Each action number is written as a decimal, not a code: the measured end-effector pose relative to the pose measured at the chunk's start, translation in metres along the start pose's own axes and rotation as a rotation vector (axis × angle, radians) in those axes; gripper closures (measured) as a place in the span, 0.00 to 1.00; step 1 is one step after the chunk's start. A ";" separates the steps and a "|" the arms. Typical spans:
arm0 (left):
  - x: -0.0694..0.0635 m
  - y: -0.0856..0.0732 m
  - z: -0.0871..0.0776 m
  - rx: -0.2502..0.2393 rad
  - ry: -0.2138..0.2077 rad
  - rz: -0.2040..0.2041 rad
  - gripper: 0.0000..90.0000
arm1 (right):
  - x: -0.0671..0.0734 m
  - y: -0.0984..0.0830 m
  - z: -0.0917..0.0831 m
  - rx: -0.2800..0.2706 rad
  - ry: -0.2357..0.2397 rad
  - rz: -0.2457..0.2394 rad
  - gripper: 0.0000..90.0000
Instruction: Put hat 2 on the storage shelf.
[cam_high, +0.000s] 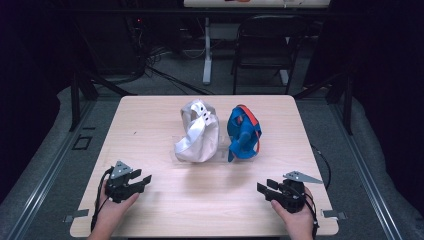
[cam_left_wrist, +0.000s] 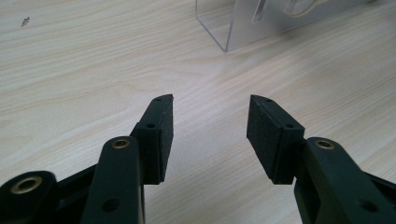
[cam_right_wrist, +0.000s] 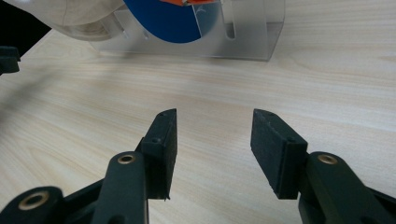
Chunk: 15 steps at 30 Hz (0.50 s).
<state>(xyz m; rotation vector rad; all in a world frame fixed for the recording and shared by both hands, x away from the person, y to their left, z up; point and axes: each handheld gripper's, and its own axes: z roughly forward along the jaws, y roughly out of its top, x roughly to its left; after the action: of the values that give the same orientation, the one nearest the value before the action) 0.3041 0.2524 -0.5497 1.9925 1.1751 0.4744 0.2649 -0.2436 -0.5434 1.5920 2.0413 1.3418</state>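
Two caps stand on a clear acrylic stand near the middle of the tabletop, slightly toward its far edge: a white cap on the left and a blue cap with orange trim on the right. Both look light, soft and floppy, likely to crumple if squeezed; the stiffer brim or a fabric fold seems the best place to pinch. The left tongs and right tongs rest near the near corners, both spread open and empty.

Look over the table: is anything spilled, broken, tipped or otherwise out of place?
Nothing stands out. The white cap and the blue cap sit side by side on a clear stand, and the wooden table shows no spill or damage.
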 end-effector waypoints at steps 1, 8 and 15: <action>0.000 0.000 0.000 0.002 -0.001 0.000 0.57 | -0.001 0.000 0.000 -0.003 -0.005 -0.006 0.56; -0.005 -0.001 0.005 0.009 -0.007 0.017 0.57 | -0.005 -0.004 0.005 0.001 -0.002 0.002 0.54; -0.010 -0.001 0.009 -0.008 -0.037 0.013 0.52 | -0.003 -0.004 0.011 0.018 0.023 -0.006 0.53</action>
<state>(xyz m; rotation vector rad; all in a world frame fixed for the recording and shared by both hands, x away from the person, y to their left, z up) 0.3045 0.2399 -0.5556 1.9954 1.1364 0.4457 0.2709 -0.2410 -0.5534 1.5832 2.0764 1.3495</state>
